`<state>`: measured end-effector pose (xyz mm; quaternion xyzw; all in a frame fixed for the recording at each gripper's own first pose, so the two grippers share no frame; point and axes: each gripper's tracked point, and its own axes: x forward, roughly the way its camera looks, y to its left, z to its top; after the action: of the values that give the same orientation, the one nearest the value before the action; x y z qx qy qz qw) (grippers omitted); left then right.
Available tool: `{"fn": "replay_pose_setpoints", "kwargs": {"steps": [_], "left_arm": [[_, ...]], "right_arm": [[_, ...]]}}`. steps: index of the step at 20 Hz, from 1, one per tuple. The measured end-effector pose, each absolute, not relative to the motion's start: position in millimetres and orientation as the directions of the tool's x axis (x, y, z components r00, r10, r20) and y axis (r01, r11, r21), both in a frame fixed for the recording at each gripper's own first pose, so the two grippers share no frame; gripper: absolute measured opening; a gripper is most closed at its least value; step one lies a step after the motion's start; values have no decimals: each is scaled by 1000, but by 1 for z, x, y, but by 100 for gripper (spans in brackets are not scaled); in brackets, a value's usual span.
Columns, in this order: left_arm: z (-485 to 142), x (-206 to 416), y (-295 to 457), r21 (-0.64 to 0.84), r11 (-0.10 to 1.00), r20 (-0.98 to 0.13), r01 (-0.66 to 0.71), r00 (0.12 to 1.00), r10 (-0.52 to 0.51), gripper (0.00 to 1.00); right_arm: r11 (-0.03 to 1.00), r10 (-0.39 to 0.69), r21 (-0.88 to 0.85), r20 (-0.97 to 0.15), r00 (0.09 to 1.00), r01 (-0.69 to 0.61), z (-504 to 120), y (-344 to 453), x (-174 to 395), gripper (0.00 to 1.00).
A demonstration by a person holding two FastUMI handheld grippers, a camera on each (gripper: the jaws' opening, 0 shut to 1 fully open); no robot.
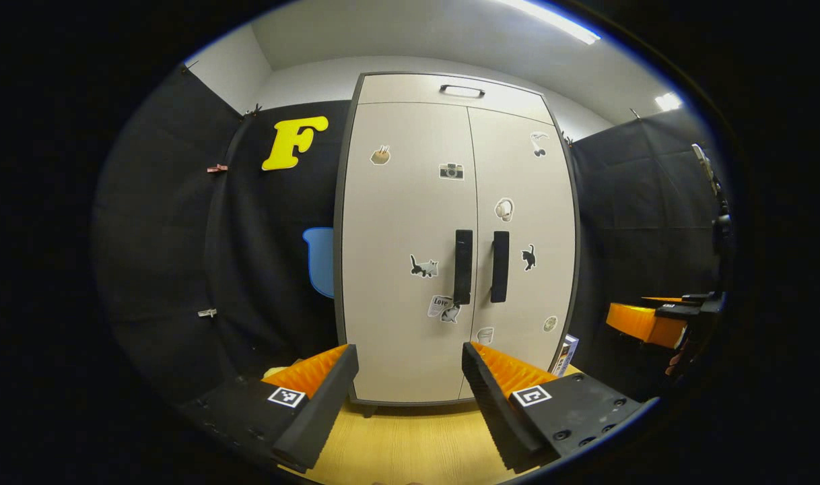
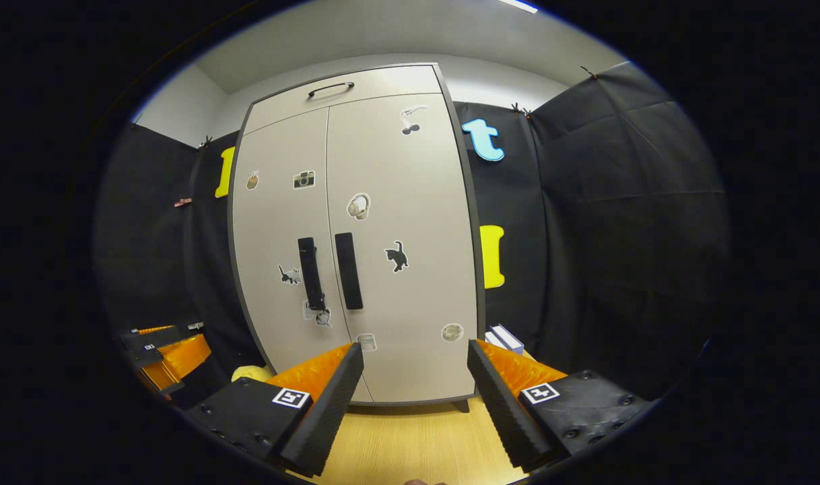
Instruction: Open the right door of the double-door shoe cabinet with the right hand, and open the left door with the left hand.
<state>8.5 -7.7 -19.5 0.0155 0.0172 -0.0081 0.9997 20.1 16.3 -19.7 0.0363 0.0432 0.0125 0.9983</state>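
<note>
A tall beige shoe cabinet (image 1: 410,222) stands ahead with both doors closed. Its left door (image 1: 403,256) and right door (image 1: 524,236) carry stickers, and each has a black vertical handle: left handle (image 1: 463,267), right handle (image 1: 499,267). In the right gripper view the same cabinet (image 2: 396,202) shows its left handle (image 2: 311,273) and right handle (image 2: 349,271). My left gripper (image 1: 410,353) is open, well short of the doors, with nothing between its fingers. My right gripper (image 2: 415,350) is open too, likewise apart from the cabinet. The right gripper (image 1: 659,320) also appears at the right edge of the left gripper view.
The cabinet rests on a light wooden surface (image 1: 410,438). A top drawer with a handle (image 1: 462,89) sits above the doors. A small box (image 2: 504,338) leans by the cabinet's right foot, and a yellow object (image 2: 248,372) lies at its left foot. Black cloth walls surround.
</note>
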Motion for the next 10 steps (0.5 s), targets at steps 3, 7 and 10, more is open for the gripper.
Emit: {"fn": "replay_pose_setpoints", "kwargs": {"steps": [3,7,10], "left_arm": [[-23,10,-4,36,999,-47,14,999,-12,96],[-28,10,2,30,1000,-60,9,998,-7,96],[-35,8,8,6,1000,-78,7,997,-7,96]], "right_arm": [[994,38,101,-111,993,-27,-18,25,27,98],[996,32,92,-110,993,-22,-8,32,47,98],[995,54,88,-108,993,-45,7,49,71,98]]}}
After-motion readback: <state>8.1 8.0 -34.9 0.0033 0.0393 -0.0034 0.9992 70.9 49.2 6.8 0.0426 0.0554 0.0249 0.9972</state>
